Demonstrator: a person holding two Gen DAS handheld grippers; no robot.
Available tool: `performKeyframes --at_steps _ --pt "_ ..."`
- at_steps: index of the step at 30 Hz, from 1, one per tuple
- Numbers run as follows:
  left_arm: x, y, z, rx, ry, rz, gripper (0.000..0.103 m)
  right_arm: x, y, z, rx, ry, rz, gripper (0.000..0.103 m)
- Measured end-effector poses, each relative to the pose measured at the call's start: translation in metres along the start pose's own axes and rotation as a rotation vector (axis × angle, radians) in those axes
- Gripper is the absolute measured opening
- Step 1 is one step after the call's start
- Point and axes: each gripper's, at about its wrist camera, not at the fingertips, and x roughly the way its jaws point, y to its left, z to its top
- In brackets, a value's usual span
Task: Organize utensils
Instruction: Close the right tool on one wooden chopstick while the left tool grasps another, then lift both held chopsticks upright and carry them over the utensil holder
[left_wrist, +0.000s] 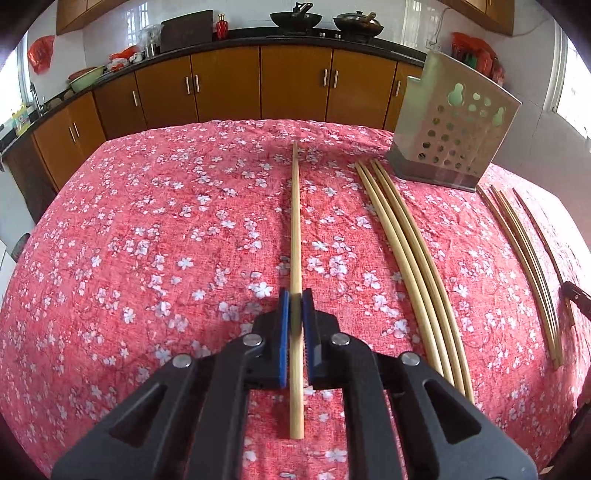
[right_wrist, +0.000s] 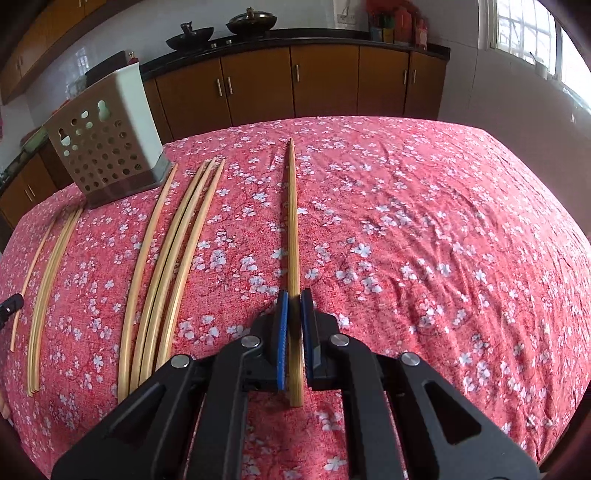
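Currently clamping one chopstick (left_wrist: 296, 236) between the blue pads of the left gripper (left_wrist: 296, 308), stick pointing straight ahead above the red floral tablecloth (left_wrist: 147, 240). Same on the right gripper (right_wrist: 294, 308): jaws closed on another chopstick (right_wrist: 291, 221). Loose chopsticks (left_wrist: 402, 254) lying in parallel groups on the cloth between both grippers. Perforated metal utensil holder (left_wrist: 456, 136) standing upright just past their far ends. Brown cabinets (left_wrist: 258, 85) behind.
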Motion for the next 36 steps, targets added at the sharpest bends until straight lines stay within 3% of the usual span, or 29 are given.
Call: performKeyframes --at_steps 21,36 --pt "-0.013 -0.004 -0.011 0.023 -0.003 0.014 0.008 -0.019 -0.01 -0.006 0.016 -0.023 0.046 0.008" --pt "-0.118 0.015 0.037 -0.061 -0.316 -0.027 0.008 -0.109 -0.016 0.029 0.029 -0.338 0.094 0.008"
